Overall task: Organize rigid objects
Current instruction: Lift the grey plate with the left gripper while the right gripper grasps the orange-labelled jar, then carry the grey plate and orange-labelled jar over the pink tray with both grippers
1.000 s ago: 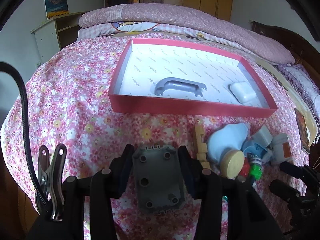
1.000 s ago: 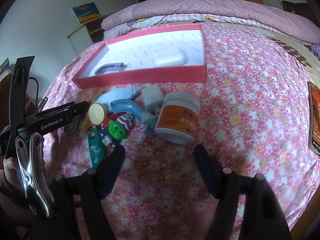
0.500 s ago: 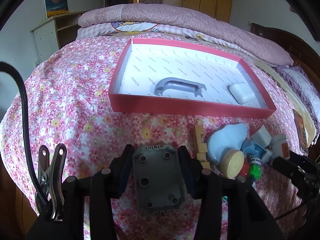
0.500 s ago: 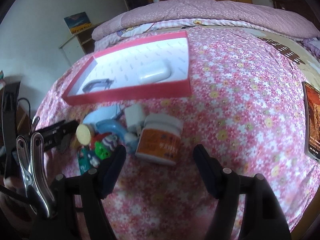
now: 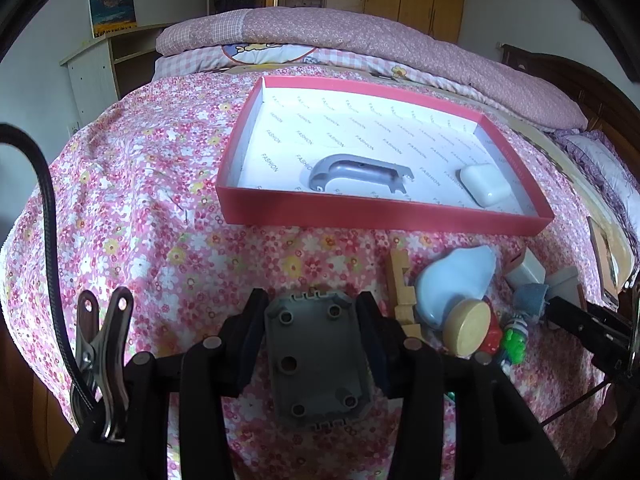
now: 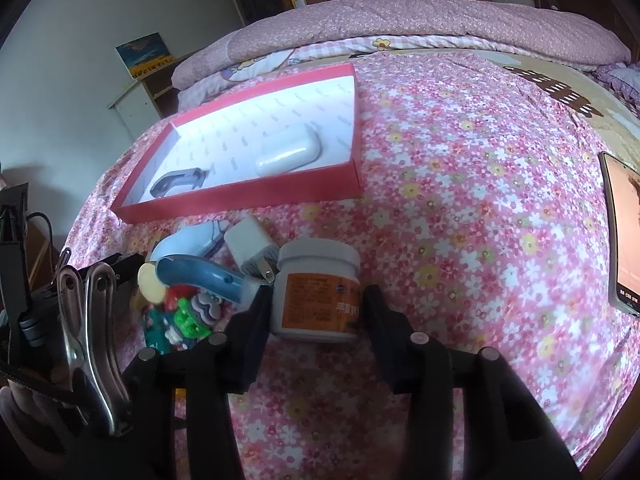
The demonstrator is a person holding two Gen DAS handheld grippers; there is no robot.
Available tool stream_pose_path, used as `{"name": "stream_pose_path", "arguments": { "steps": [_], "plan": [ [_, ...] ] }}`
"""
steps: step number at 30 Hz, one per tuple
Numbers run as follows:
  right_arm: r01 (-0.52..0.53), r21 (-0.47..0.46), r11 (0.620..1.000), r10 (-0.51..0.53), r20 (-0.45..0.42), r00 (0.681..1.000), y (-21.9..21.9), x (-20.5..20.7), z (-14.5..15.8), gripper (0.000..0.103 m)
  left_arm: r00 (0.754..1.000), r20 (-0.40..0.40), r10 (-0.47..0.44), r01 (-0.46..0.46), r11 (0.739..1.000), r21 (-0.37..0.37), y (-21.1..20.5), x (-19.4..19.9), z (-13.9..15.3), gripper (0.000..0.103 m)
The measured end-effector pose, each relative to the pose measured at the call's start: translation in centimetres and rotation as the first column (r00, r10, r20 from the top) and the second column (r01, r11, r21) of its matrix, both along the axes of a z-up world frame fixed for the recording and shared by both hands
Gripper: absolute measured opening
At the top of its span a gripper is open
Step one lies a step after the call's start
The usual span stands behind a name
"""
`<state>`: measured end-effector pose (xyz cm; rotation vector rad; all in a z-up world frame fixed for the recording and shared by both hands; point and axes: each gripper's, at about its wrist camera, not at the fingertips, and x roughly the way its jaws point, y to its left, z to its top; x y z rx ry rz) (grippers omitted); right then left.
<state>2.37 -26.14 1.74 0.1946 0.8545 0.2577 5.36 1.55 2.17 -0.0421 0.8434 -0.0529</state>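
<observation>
Two grippers are working over a bed (image 6: 480, 184) covered in a pink flowered sheet; the left gripper (image 5: 312, 328) is holding one grey plate (image 5: 316, 356) clamped between its fingers, the plate's long axis running straight away from the camera along the fingers, its face with round holes turned upward; the fingers are standing part open, pressed on the plate's two long sides. The right gripper (image 6: 316, 312) has just been closing its jaws, and one white jar (image 6: 318, 292) with an orange label is sitting between the fingers; both pads are lying against its sides, the jar leaning with its lid pointing away from the fingers. Beyond the left fingers one red box (image 5: 380, 212) is lying on the bed, its long side across the view; inside it are two things: one grey handle (image 5: 360, 172) lying lengthwise along the near wall, and one white case (image 5: 482, 184) further right. To the right of the left fingers a small heap is lying: one wooden block piece (image 5: 402, 284), one pale blue shell (image 5: 456, 280), one round wooden disc (image 5: 466, 326), one green toy (image 5: 514, 342). To the left of the right fingers are one blue curved piece (image 6: 200, 274) and one white plug (image 6: 252, 246); well right of them one phone (image 6: 624, 232) is lying at the bed's edge.
</observation>
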Motion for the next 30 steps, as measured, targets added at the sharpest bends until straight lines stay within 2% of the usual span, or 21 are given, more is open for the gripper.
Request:
{"name": "stream_pose_path", "arguments": {
  "steps": [8, 10, 16, 30],
  "plan": [
    [-0.005, -0.025, 1.000, 0.005, 0.023, 1.000, 0.4, 0.4, 0.1, 0.046, 1.000, 0.001, -0.002, 0.002, 1.000, -0.003, -0.1, 0.2, 0.0, 0.048],
    [-0.006, -0.022, 1.000, 0.007, 0.024, 1.000, 0.3, 0.4, 0.1, 0.042, 1.000, 0.002, -0.005, 0.005, 1.000, -0.012, 0.0, 0.2, 0.1, 0.048],
    [-0.013, -0.006, 1.000, 0.013, 0.029, 0.999, 0.1, 0.0, 0.2, 0.042, 0.999, 0.020, -0.024, 0.025, 1.000, -0.017, -0.3, -0.2, 0.7, 0.048],
    [-0.027, -0.005, 1.000, 0.028, 0.088, 0.996, 0.3, -0.7, 2.3, 0.042, 0.997, 0.056, -0.051, 0.053, 0.998, -0.036, -0.7, -0.7, 2.8, 0.048]
  ]
}}
